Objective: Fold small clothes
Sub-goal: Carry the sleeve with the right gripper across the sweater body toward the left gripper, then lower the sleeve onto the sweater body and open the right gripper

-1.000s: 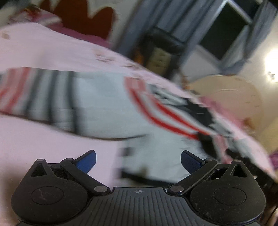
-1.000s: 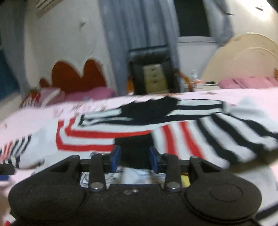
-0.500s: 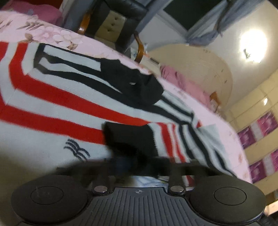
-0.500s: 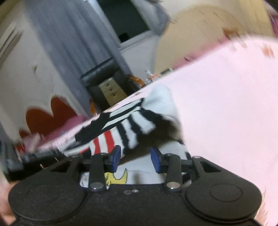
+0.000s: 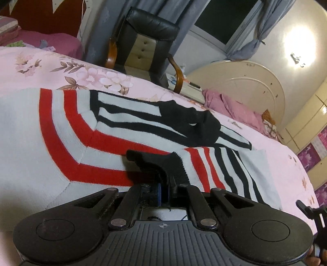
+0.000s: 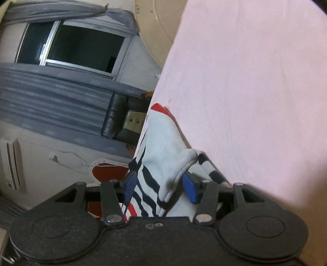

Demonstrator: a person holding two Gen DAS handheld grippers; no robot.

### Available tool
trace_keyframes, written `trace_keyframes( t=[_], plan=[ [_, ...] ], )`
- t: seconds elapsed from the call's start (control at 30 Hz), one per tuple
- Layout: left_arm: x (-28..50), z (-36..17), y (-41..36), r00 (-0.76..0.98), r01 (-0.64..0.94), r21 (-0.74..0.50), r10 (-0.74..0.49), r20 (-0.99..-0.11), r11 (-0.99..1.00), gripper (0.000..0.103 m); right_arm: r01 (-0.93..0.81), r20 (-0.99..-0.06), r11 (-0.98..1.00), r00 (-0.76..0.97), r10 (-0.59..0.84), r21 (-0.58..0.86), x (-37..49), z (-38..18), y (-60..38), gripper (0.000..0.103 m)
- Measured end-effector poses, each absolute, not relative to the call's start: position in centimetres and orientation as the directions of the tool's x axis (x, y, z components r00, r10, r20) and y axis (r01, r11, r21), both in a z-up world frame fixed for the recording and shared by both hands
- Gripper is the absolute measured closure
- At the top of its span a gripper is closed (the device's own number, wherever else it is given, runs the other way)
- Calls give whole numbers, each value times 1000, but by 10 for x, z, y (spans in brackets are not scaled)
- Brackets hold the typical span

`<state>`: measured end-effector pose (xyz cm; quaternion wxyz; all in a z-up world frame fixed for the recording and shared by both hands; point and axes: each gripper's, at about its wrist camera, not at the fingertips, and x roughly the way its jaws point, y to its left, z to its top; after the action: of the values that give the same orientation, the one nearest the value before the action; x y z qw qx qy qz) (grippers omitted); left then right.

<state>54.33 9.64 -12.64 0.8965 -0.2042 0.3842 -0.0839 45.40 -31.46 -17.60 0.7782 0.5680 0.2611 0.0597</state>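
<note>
A white knitted sweater [image 5: 40,143] with red and black stripes lies spread on the pink floral bed [image 5: 92,75]. My left gripper [image 5: 165,191] is shut on the sweater's black cuff [image 5: 161,163], which is folded in over the red stripes. The right wrist view is rolled on its side. In it a striped white sleeve of the sweater [image 6: 163,147] lies between the blue pads [image 6: 190,189] of my right gripper [image 6: 159,187]. Its jaws are opening and the pads stand apart from the cloth. Plain pink sheet [image 6: 255,92] fills the right side of that view.
A black leather armchair [image 5: 143,41] stands just beyond the bed, in front of grey curtains [image 5: 114,12] and a dark window [image 6: 81,47]. A cream rounded headboard [image 5: 245,81] and pink pillows [image 5: 235,108] mark the bed's far end. Part of another black tool [image 5: 308,210] shows at the lower right.
The left gripper went from wide open over the sweater to shut on the black cuff. The right view rolled sideways, and its jaws spread wider around the sleeve.
</note>
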Motion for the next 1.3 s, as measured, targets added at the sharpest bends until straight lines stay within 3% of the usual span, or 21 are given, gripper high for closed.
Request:
trace_keyframes(
  t=[0.23, 0.27, 0.3, 0.33, 0.37, 0.47, 0.67, 0.77, 0.8, 0.83, 0.9, 0.97, 1.03, 1.1, 1.23, 1.27, 1.3],
  plan=[
    [537, -141, 98, 684, -16, -443, -314, -659, 896, 98, 253, -378, 330, 833, 403, 909, 470, -185, -313, 59],
    [538, -142, 98, 684, -16, -442, -313, -659, 897, 98, 253, -394, 361, 828, 398, 898, 471, -183, -309, 67],
    [538, -141, 98, 688, -15, -443, -312, -655, 897, 98, 259, -418, 398, 821, 390, 880, 472, -182, -308, 84],
    [536, -138, 98, 698, -9, -445, -313, -644, 895, 98, 267, -444, 435, 811, 380, 860, 473, -181, -306, 94],
    [534, -134, 98, 709, 3, -444, -315, -631, 896, 98, 262, -454, 463, 808, 374, 847, 472, -181, -305, 95],
    [530, -129, 96, 713, 17, -420, -305, -631, 908, 98, 209, -439, 530, 825, 357, 822, 466, -164, -301, 96],
    [533, -145, 94, 695, -9, -410, -289, -658, 912, 98, 248, -516, 592, 787, 339, 767, 470, -167, -295, 95],
    [530, -144, 93, 704, 12, -388, -283, -651, 922, 97, 211, -503, 608, 785, 362, 766, 460, -155, -300, 79],
    [528, -142, 95, 702, 8, -386, -280, -654, 922, 88, 172, -480, 627, 798, 364, 760, 454, -145, -302, 71],
    [524, -139, 98, 714, 2, -380, -268, -647, 925, 62, 141, -465, 653, 811, 355, 744, 448, -138, -303, 67],
    [521, -132, 102, 760, -13, -350, -218, -613, 937, 27, 102, -460, 711, 824, 332, 696, 448, -124, -307, 62],
    [529, -128, 103, 763, -4, -332, -212, -611, 943, 28, 85, -449, 720, 829, 332, 689, 463, -119, -317, 62],
    [541, -132, 101, 736, 7, -342, -237, -634, 940, 46, 74, -425, 694, 835, 349, 716, 485, -118, -326, 63],
    [550, -138, 94, 723, -9, -266, -178, -668, 964, 60, 69, -427, 698, 832, 354, 713, 514, -124, -329, 64],
    [551, -138, 84, 732, 1, -162, -111, -672, 987, 68, 46, -454, 691, 785, 422, 722, 569, -139, -323, 64],
    [551, -138, 83, 734, 2, -155, -107, -671, 988, 68, 46, -467, 694, 771, 432, 718, 577, -142, -321, 67],
    [551, -138, 84, 735, 0, -153, -104, -670, 988, 76, 47, -480, 706, 765, 429, 706, 584, -145, -316, 80]
  ],
)
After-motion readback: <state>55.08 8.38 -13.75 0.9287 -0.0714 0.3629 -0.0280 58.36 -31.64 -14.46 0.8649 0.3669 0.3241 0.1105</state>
